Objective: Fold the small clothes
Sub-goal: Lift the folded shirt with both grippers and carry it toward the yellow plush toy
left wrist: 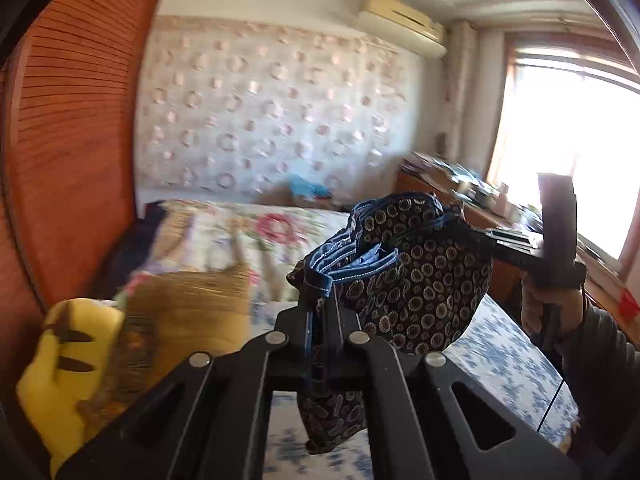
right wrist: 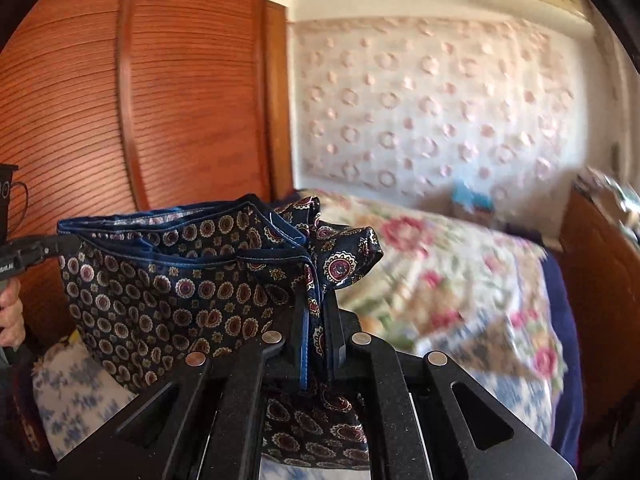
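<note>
A small dark navy garment (left wrist: pixel 416 276) with a paisley print and a blue-stitched waistband hangs in the air between the two grippers, above the bed. My left gripper (left wrist: pixel 320 312) is shut on one end of its waistband. My right gripper (right wrist: pixel 318 320) is shut on the other end of the garment (right wrist: pixel 180 280). In the left wrist view the right gripper (left wrist: pixel 472 232) shows at the right, pinching the far end. In the right wrist view the left gripper (right wrist: pixel 60 246) shows at the left edge, held by a hand.
Below lies a bed with a blue-and-white floral sheet (left wrist: pixel 504 360) and a flowered quilt (right wrist: pixel 460 280). A yellow plush toy (left wrist: pixel 68 364) sits at the left. A wooden louvred wardrobe (right wrist: pixel 120 100) stands behind. A cluttered wooden desk (left wrist: pixel 460 188) stands by the window.
</note>
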`<state>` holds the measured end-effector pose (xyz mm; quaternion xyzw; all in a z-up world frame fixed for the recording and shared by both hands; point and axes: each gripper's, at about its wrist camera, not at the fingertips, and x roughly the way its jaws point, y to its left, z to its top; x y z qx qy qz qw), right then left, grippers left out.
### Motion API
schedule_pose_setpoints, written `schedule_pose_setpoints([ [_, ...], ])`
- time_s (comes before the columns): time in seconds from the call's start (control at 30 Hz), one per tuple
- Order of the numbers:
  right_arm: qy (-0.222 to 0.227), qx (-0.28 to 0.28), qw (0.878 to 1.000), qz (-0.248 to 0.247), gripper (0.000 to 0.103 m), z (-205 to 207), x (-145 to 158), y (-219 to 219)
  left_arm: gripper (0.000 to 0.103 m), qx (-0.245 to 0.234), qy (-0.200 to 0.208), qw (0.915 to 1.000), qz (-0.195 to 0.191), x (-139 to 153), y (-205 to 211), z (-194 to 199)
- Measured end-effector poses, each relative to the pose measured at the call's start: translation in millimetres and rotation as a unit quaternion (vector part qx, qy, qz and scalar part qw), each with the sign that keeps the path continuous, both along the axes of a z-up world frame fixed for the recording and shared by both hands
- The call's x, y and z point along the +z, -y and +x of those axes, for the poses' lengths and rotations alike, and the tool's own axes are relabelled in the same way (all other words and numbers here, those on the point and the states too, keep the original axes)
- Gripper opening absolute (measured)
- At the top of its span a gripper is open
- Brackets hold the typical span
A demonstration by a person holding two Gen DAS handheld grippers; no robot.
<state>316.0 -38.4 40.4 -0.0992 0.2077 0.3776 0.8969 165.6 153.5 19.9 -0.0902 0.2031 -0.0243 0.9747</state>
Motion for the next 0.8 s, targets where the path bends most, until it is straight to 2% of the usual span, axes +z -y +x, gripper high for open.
schedule_pose_setpoints([
  [0.1, 0.017, 0.039, 0.999, -0.011, 0.003, 12, 15, -51, 0.000, 0.038, 0.004, 0.9992, -0.010, -5, -29, -12],
  [0.2, 0.030, 0.074, 0.996, -0.028, 0.003, 23, 19, -102, 0.000, 0.079, -0.008, 0.9967, -0.017, -22, -59, -22],
  [0.3, 0.030, 0.108, 0.992, -0.051, 0.003, 36, 11, -159, 0.000, 0.106, -0.027, 0.9935, -0.031, -46, -80, -26],
  [0.4, 0.027, 0.135, 0.988, -0.073, 0.003, 40, -3, -213, 0.000, 0.119, -0.045, 0.9897, -0.066, -69, -101, -36],
  [0.53, 0.035, 0.158, 0.982, -0.100, 0.003, 42, -19, -274, 0.000, 0.138, -0.061, 0.9854, -0.079, -91, -118, -39],
  [0.63, 0.044, 0.163, 0.978, -0.120, 0.003, 47, -27, -307, 0.000, 0.149, -0.067, 0.9830, -0.084, -101, -126, -38],
  [0.8, 0.035, 0.171, 0.977, -0.123, 0.003, 54, -36, -337, 0.000, 0.164, -0.067, 0.9805, -0.085, -108, -137, -43],
])
